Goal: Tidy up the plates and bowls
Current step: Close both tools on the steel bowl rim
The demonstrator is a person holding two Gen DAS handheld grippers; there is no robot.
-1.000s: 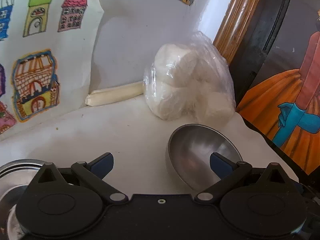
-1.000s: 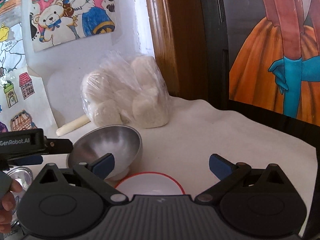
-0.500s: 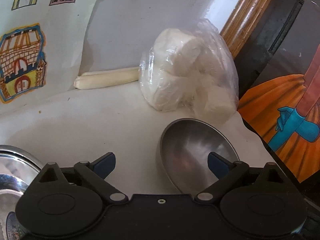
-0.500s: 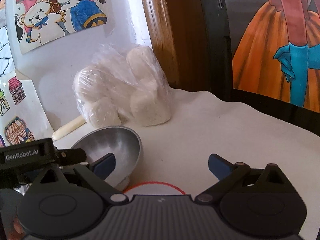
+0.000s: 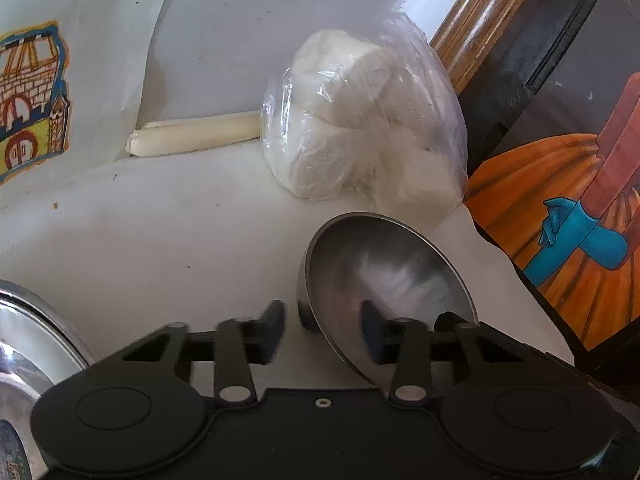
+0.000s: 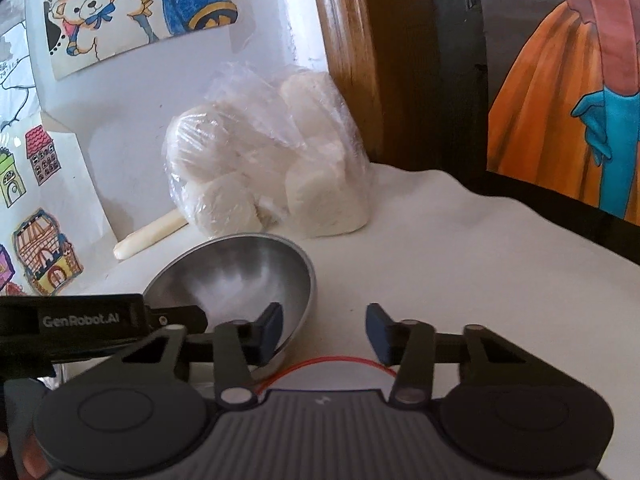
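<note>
Both tools' jaws narrowed; steel bowl fronts bagged dough.

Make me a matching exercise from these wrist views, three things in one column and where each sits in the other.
Things:
1. shiny steel bowl
2. clear plastic bag of white lumps
3. red-rimmed white dish

Places:
A. at the wall, beside the wooden frame
B. nearest the right gripper, partly hidden under it
C. tilted on the white cloth, in front of the bag

Pairs: 1-C, 2-A, 3-B

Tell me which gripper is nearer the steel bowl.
Left. The left gripper has its fingers astride the steel bowl rim, closing. The right gripper is beside the bowl, over a red-rimmed dish.
</note>
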